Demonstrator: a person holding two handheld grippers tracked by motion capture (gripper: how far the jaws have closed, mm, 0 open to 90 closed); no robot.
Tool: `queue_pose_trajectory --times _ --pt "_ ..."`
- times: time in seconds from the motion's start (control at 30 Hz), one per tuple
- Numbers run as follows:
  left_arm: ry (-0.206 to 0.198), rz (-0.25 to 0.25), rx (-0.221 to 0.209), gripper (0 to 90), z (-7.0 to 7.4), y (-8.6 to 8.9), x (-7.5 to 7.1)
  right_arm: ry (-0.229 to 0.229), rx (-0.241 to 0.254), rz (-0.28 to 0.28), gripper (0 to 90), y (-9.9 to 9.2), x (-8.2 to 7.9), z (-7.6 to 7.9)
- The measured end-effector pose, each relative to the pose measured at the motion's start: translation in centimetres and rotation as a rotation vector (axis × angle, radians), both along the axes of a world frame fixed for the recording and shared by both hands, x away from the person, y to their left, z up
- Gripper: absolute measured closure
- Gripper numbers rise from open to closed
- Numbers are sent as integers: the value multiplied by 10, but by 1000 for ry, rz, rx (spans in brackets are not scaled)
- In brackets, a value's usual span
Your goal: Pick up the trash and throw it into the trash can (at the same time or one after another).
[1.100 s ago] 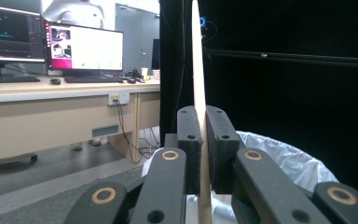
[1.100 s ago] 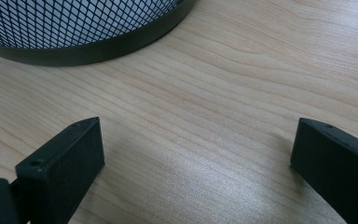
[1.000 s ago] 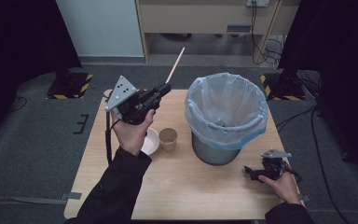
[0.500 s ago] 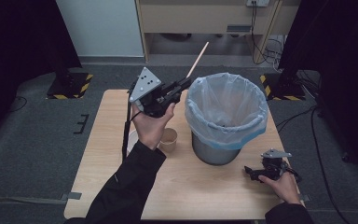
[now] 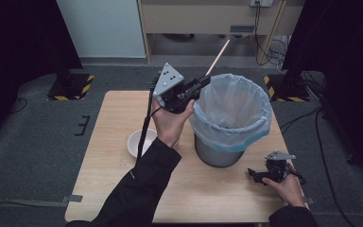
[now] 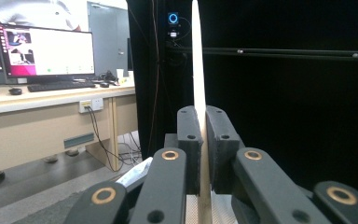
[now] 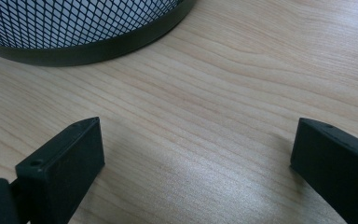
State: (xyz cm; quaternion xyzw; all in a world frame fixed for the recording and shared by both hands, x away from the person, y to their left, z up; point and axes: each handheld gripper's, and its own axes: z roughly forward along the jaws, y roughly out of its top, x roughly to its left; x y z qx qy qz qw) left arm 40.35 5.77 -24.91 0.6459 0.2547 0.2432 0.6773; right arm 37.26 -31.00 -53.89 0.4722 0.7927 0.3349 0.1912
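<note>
A pale wooden surface (image 5: 113,189) stands on grey carpet, seen from above, with dark curtains at both sides. Its left half is mostly bare boards out to the left edge. A white bowl (image 5: 136,142) sits left of centre, partly covered by the person's left sleeve. On the right half, a metal mesh bin (image 5: 220,151) lined with a pale blue bag (image 5: 231,106) stands back from the right and near edges, with a strip of bare wood all around it.

The left tool (image 5: 201,83) is held up in the air at the far left rim of the bin, its jaws pressed together on a thin wooden stick (image 5: 217,57). The stick's long axis runs along the jaws and on past their tips, pointing up, away to the far side and slightly right, over the bin's far rim. In the left gripper view the stick (image 6: 198,74) rises straight up between the two black pads (image 6: 189,135), with a desk and a lit monitor (image 6: 46,51) at far left; the screen's writing is too small to read.

The right tool (image 5: 254,174) rests low on the surface near the right corner, just right of the bin's base. In the right gripper view its jaws are spread wide over bare wood with nothing between them, and the bin's dark bottom ring (image 7: 98,49) curves just beyond.

No labels or brand names can be read.
</note>
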Motion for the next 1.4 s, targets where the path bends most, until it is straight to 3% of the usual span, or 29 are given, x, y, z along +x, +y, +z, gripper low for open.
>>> queue_pose_trajectory --times 0.6,0.93,1.13,1.4 --pt "5 -6 26 852 -3 -42 19 -3 -1 2 28 0 0 0" --pt "15 -25 77 849 -4 -65 29 -2 0 2 28 0 0 0" --pt "25 -34 71 731 -6 -63 33 -2 -2 4 26 0 0 0" --pt "9 -9 75 595 -1 -29 24 -1 -1 11 26 0 0 0"
